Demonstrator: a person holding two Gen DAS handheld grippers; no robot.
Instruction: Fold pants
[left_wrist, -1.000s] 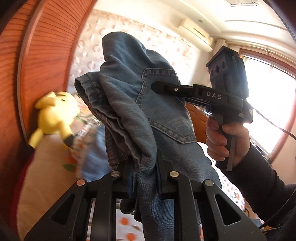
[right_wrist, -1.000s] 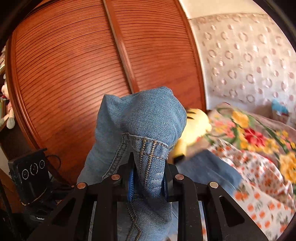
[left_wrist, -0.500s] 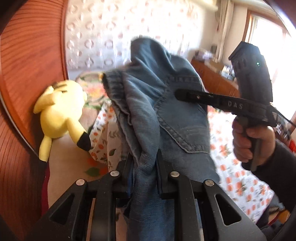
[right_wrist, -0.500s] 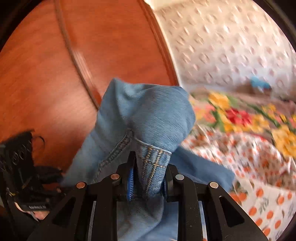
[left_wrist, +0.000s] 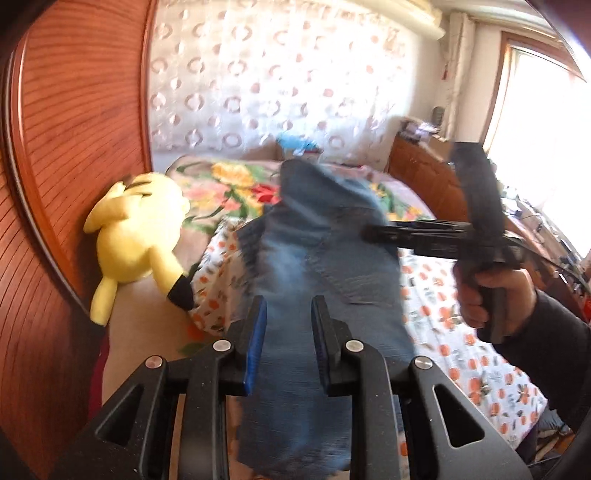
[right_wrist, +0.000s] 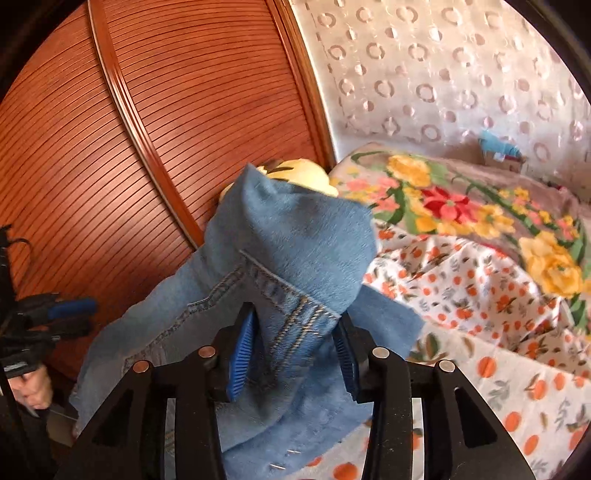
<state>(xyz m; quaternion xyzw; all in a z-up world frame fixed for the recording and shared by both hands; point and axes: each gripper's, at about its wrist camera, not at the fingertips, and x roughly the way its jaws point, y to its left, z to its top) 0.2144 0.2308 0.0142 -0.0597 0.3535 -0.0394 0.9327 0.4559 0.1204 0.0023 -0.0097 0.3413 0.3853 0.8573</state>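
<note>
The blue denim pants (left_wrist: 317, 266) hang bunched above the bed and are blurred in the left wrist view. My left gripper (left_wrist: 288, 314) has its jaws parted, with denim lying loosely between the blue pads. My right gripper (right_wrist: 295, 325) also has its jaws parted, with the waistband seam of the pants (right_wrist: 291, 236) between them. The right gripper also shows in the left wrist view (left_wrist: 373, 233) at the pants' right edge, held by a hand.
A yellow plush toy (left_wrist: 136, 229) lies against the ribbed wooden wardrobe door (left_wrist: 74, 147) on the left. The bed has an orange-dotted sheet (right_wrist: 480, 314) and a floral blanket (right_wrist: 461, 199). A wooden side board (left_wrist: 424, 173) and a bright window are on the right.
Both grippers have opened from a tight pinch on the denim. The pants have dropped lower toward the bed, and both views have tilted down.
</note>
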